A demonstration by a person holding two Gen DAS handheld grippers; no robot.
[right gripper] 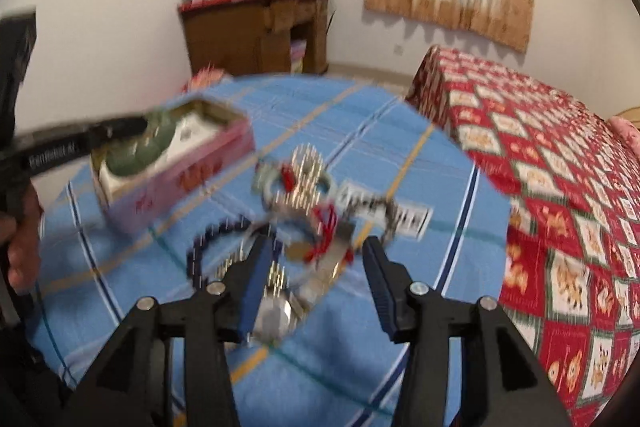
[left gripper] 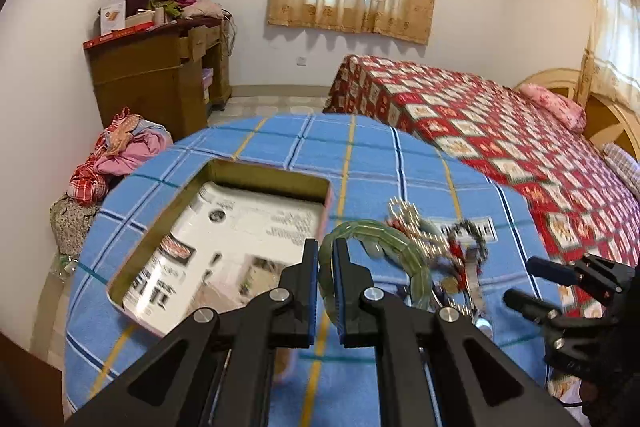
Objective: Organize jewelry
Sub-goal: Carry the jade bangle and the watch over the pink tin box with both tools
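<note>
My left gripper (left gripper: 327, 259) is shut on a green jade-like bracelet (left gripper: 384, 239) and holds it above the blue checked tablecloth (left gripper: 280, 143), beside the open tin box (left gripper: 224, 239). In the right wrist view the bracelet (right gripper: 148, 151) hangs over the pink-sided box (right gripper: 180, 179). My right gripper (right gripper: 316, 267) is open and empty above a blurred pile of jewelry (right gripper: 308, 199): bead strands, a dark bead bracelet (right gripper: 208, 239), red cord pieces and a watch (right gripper: 276, 315). The pile also shows in the left wrist view (left gripper: 444, 239), with the right gripper (left gripper: 540, 283) at its right.
The round table stands next to a bed with a red patterned cover (left gripper: 500, 131). A wooden dresser (left gripper: 160, 75) piled with boxes and clothes stands by the far wall. A heap of clothes (left gripper: 116, 155) lies on the floor left of the table.
</note>
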